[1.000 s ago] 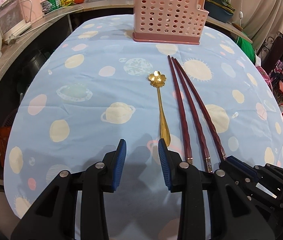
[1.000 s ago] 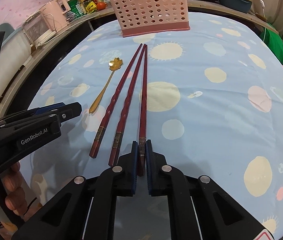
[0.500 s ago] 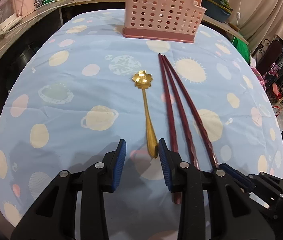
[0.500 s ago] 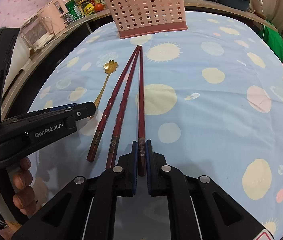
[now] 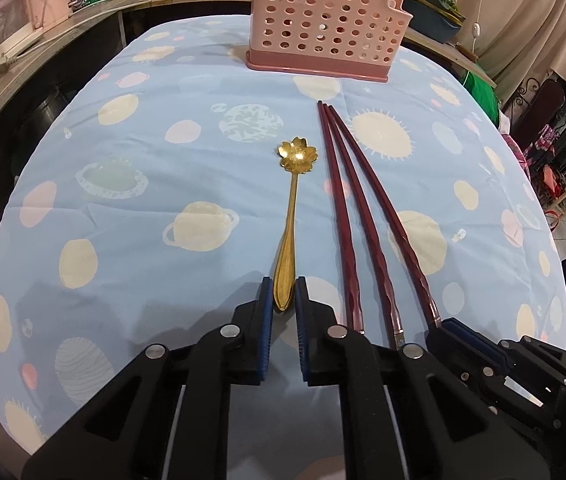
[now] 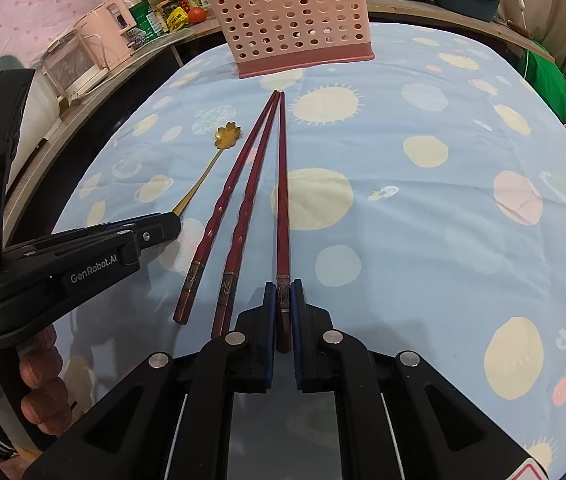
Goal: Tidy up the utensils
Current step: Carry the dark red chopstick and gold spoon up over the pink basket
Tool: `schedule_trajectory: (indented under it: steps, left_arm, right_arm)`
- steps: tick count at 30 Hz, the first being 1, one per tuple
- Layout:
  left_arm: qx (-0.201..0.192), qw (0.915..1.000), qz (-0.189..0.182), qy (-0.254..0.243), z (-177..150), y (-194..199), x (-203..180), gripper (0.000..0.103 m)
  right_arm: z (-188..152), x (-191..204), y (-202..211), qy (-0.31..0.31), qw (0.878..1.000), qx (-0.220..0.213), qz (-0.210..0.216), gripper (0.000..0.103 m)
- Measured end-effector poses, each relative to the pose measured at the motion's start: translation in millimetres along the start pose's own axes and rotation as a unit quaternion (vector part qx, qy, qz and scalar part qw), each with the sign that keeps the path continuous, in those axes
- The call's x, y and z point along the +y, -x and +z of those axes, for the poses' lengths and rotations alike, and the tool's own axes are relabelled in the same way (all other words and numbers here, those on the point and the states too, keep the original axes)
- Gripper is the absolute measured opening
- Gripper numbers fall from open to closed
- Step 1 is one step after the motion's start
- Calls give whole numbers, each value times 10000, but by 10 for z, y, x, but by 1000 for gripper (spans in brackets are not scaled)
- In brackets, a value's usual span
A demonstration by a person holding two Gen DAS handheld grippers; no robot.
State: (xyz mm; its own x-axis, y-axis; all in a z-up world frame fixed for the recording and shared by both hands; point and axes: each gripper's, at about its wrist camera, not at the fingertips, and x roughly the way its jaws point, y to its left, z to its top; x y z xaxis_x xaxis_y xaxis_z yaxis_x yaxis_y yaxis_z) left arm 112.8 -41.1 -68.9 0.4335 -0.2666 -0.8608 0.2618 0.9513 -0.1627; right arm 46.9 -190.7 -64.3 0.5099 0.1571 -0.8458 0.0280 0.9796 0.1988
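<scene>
- Three chopsticks (image 6: 243, 216) and one spoon (image 5: 289, 236) lie on our surface (image 5: 123, 200).
- Our left tongs (image 5: 284, 294) are closing around the spoon handle.
- Our right tongs (image 6: 282, 300) grip the rightmost chopstick (image 6: 281, 200).

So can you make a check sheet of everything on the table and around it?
Surface: table under a blue planet-print cloth.
Job's things: gold spoon with a flower bowl; three red chopsticks lying side by side to its right; pink basket standing at the far end.
Clutter: nothing seen on the cloth.
Grippers: left gripper closing, spoon handle between the jaws; right gripper shut on the rightmost chopstick's end.
Cables: a white cord with a switch hangs at the back right.
Surroundings: counter with pink appliances, bottles and a tomato; green cloth to the right.
</scene>
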Motion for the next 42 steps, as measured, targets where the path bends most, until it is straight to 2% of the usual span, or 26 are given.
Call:
schedule_trajectory:
  steps: [5, 13, 19, 20, 21, 34, 42]
  left_arm:
    - [-175, 9998, 2, 34, 22, 171, 34, 10]
    - [-731, 9972, 20, 144, 237, 643, 77, 10]
    - [-1112, 9936, 68, 183, 489, 916, 127, 10]
    - [-1146, 9932, 82, 180, 529, 934, 131, 3]
    - [-1176, 9928, 105, 176, 566, 955, 142, 1]
    - [-1554, 9878, 89, 88, 1091, 1209, 126, 1]
    - [-1987, 9800, 78, -85, 1632, 1461, -25, 1]
  right_arm:
    - [34, -19, 124, -45, 9999, -162, 15, 7]
    - [259, -56, 576, -175, 9968, -772, 60, 7]
    - [579, -124, 995, -282, 9897, -1400, 61, 7]
    - [631, -141, 1047, -297, 9884, -1488, 59, 7]
    - [691, -160, 1103, -317, 9869, -1583, 69, 7]
    - [1417, -308, 1560, -425, 9702, -2374, 227, 7]
    - [2053, -312, 1802, -364, 9562, -2881, 374, 7]
